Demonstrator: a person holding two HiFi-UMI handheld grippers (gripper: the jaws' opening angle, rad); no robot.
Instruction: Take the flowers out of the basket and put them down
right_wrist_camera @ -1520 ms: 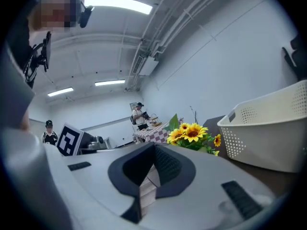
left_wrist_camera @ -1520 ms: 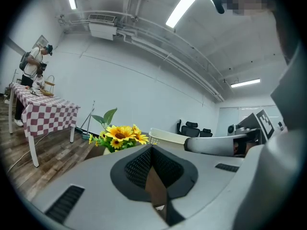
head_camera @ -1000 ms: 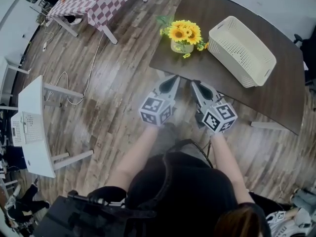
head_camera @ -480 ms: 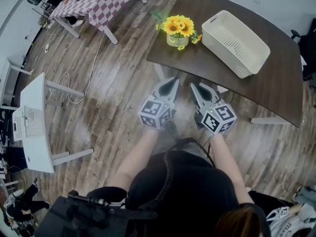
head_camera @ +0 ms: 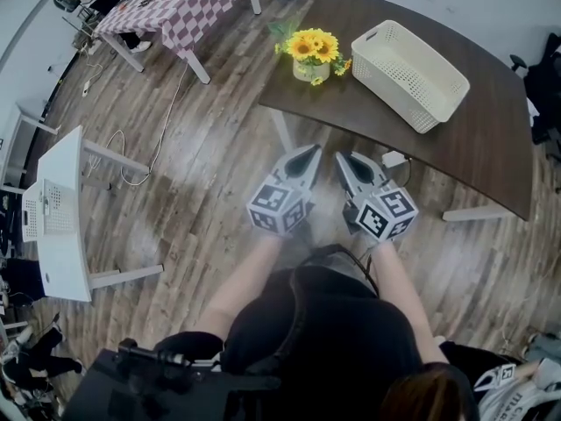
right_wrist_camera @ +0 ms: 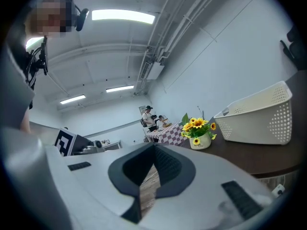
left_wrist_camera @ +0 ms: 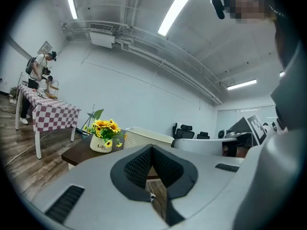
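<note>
The flowers (head_camera: 314,47) are sitting upright in their white pot (head_camera: 310,70) on the table (head_camera: 456,152), just beside the basket (head_camera: 412,70), outside its short end and not touching it. The basket is lying open-topped and, as far as the head view is showing, holding nothing. So the job is looking finished: the flowers are already out of the basket and set down, and nothing seems to be left beyond checking that the pot is standing steady. The left gripper (head_camera: 308,154) and the right gripper (head_camera: 347,161) are hanging side by side well away from the basket, off the table's near edge, over the wood floor (head_camera: 202,174) and close to the person's body. Both are showing their jaws clenched together with nothing between the pads, and each gripper view is looking past the closed tips toward the distant flowers and basket. Farther from the basket, beyond the flowers, a checked table (head_camera: 175,3) is standing, with a person (left_wrist_camera: 37,71) beside it.
</note>
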